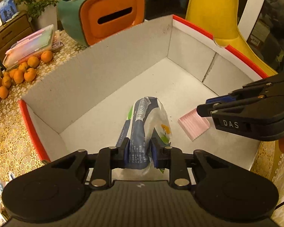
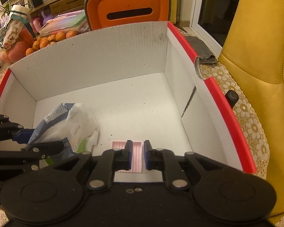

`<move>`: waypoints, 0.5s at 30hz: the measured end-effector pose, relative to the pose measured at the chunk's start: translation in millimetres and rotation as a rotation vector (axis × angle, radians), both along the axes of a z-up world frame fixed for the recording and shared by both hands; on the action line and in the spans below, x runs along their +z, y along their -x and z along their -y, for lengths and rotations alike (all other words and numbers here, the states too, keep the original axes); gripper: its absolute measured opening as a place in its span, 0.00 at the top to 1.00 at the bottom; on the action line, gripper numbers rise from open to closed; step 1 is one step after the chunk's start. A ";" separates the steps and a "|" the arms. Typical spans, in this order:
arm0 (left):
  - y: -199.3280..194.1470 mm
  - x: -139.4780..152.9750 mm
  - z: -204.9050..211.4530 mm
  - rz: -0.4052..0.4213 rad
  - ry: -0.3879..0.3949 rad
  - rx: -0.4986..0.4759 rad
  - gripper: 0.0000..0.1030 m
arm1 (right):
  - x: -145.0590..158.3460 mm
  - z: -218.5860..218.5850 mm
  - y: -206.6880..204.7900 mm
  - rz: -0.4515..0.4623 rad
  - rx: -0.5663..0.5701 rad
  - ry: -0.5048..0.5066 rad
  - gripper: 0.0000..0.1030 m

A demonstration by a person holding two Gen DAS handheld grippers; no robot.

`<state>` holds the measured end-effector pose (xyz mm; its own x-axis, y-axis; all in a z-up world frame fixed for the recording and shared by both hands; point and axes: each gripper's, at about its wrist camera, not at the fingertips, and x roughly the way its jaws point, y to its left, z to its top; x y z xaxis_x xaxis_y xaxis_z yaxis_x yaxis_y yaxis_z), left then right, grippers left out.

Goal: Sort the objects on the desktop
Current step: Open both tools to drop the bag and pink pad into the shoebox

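A white cardboard box (image 1: 198, 28) (image 2: 217, 94) with a red rim stands on the table, and both grippers reach down into it. My left gripper (image 1: 140, 151) (image 2: 26, 141) is shut on a blue and white plastic tissue packet (image 1: 145, 117) (image 2: 79, 121), whose far end rests on the box floor. A pink ribbed slab (image 1: 193, 126) (image 2: 137, 151) lies flat on the floor to the packet's right. My right gripper (image 2: 138, 155) (image 1: 208, 106) hovers over the slab's edge. Its jaws stand a narrow gap apart, and the pads do not press on the slab.
Behind the box stands an orange and green tissue holder (image 1: 108, 19) (image 2: 126, 5). Several oranges (image 1: 22, 71) (image 2: 51, 39) and a flat plastic case (image 1: 32, 43) lie to its left on the lace tablecloth (image 1: 9, 132). A yellow chair (image 2: 255, 56) and a grey cloth (image 2: 202, 49) are on the right.
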<state>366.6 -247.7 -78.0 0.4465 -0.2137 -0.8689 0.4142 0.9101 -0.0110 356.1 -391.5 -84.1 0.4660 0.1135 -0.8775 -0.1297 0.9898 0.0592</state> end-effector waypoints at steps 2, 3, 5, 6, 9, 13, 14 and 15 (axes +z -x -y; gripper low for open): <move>-0.6 2.3 -2.7 -0.004 0.010 0.008 0.77 | 2.2 1.6 0.6 0.004 -0.005 -0.008 0.85; -0.8 3.3 -4.5 -0.007 0.017 0.013 0.76 | 3.5 3.2 1.0 0.008 -0.008 -0.015 0.84; -0.1 4.8 -7.7 -0.007 0.027 0.019 0.76 | 6.4 7.0 3.0 0.017 -0.015 -0.027 0.83; 0.4 5.3 -8.9 -0.008 0.032 0.020 0.76 | 7.6 8.6 3.3 0.019 -0.017 -0.032 0.83; 3.5 8.1 -11.8 -0.001 0.036 0.024 0.76 | 10.7 12.6 5.1 0.022 -0.017 -0.050 0.82; 9.8 16.1 -13.9 0.027 0.052 0.020 0.76 | 17.2 18.1 10.6 0.034 -0.014 -0.080 0.82; 11.1 18.2 -14.4 0.031 0.057 0.022 0.76 | 18.9 19.6 11.9 0.037 -0.015 -0.088 0.81; 11.8 19.9 -15.2 0.031 0.063 0.021 0.76 | 20.3 20.4 13.2 0.041 -0.017 -0.091 0.81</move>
<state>354.7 -232.5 -58.1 0.4784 -0.2573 -0.8396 0.3956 0.9167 -0.0555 342.9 -411.9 -63.7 0.5036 0.1834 -0.8443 -0.1166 0.9827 0.1439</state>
